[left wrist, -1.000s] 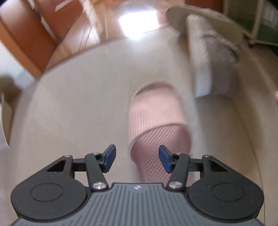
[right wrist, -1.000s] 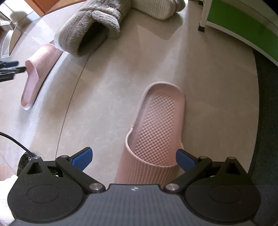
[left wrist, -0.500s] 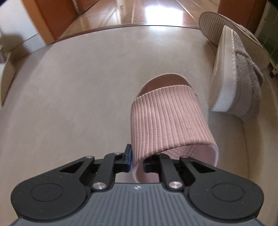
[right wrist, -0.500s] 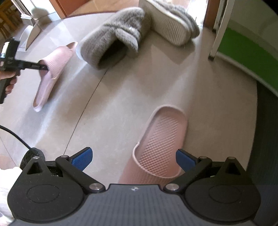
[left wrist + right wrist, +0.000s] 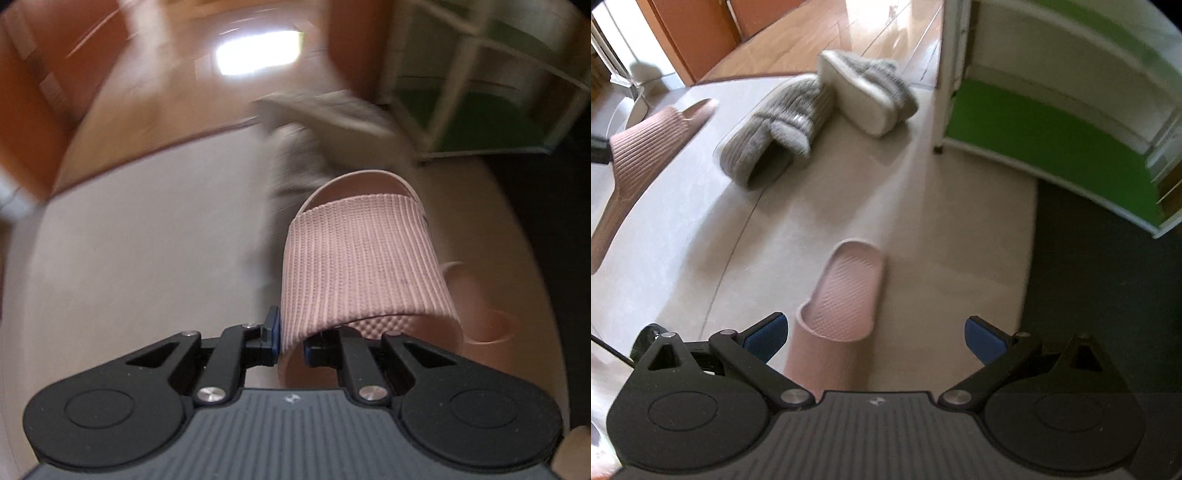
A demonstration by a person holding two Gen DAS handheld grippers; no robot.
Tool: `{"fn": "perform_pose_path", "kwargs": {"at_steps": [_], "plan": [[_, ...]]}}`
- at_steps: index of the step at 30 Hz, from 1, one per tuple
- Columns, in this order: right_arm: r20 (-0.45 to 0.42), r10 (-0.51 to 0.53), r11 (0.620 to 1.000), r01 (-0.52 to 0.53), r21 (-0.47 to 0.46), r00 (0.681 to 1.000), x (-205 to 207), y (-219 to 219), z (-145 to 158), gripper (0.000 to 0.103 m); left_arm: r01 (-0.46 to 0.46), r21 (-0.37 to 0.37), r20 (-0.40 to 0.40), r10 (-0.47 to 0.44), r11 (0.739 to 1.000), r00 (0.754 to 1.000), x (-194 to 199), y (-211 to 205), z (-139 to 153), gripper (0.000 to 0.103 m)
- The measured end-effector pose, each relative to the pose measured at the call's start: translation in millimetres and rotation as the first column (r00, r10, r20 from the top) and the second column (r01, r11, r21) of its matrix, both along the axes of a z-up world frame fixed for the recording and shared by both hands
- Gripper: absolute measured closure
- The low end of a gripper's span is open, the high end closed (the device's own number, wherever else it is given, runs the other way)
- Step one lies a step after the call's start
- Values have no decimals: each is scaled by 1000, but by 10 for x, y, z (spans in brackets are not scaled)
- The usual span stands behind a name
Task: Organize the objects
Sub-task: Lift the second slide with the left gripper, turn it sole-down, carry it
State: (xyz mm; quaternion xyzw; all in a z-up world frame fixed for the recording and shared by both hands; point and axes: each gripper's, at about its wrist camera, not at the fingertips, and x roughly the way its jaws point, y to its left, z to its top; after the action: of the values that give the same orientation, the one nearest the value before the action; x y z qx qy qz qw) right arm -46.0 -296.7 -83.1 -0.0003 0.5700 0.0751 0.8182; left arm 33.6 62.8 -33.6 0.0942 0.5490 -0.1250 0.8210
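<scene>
My left gripper (image 5: 290, 341) is shut on the ribbed strap edge of a pink slipper (image 5: 362, 266) and holds it lifted off the floor; the same slipper shows at the far left of the right wrist view (image 5: 639, 155). A second pink slipper (image 5: 846, 295) lies on the beige floor just ahead of my right gripper (image 5: 875, 336), which is open and empty above it. That second slipper also shows in the left wrist view (image 5: 476, 306), below the held one. Two grey fuzzy slippers (image 5: 775, 136) (image 5: 871, 92) lie further back, one on its side.
A white-framed green shelf unit (image 5: 1052, 122) stands at the right. A dark mat (image 5: 1108, 295) lies in front of it. Wooden flooring and an orange door (image 5: 698, 33) are at the back. A white object stands at the far left (image 5: 639, 88).
My left gripper closed on the pink slipper's strap, lifted it and swung right toward the shelf. My right gripper rose and drew back from the second pink slipper, staying open.
</scene>
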Motion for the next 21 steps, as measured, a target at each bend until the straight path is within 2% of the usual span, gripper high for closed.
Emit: {"fn": "perform_pose_path", "kwargs": {"at_steps": [2, 5, 10, 13, 21], "plan": [[26, 18, 1000, -18, -4, 999, -32, -102, 50, 0, 60, -12, 4, -60, 998, 998, 46, -352, 60, 93], [50, 10, 1000, -10, -13, 999, -82, -266, 48, 0, 102, -56, -11, -103, 993, 995, 61, -859, -3, 93], [77, 30, 1000, -30, 3, 997, -231, -490, 38, 0, 113, -126, -64, -122, 986, 991, 18, -1559, -274, 93], [75, 67, 998, -67, -3, 995, -352, -614, 17, 0, 93, -167, -106, -112, 982, 988, -74, -1914, -456, 93], [47, 214, 971, -208, -116, 976, -711, -875, -185, 0, -14, -261, -191, -38, 965, 981, -125, -2661, -939, 93]]}}
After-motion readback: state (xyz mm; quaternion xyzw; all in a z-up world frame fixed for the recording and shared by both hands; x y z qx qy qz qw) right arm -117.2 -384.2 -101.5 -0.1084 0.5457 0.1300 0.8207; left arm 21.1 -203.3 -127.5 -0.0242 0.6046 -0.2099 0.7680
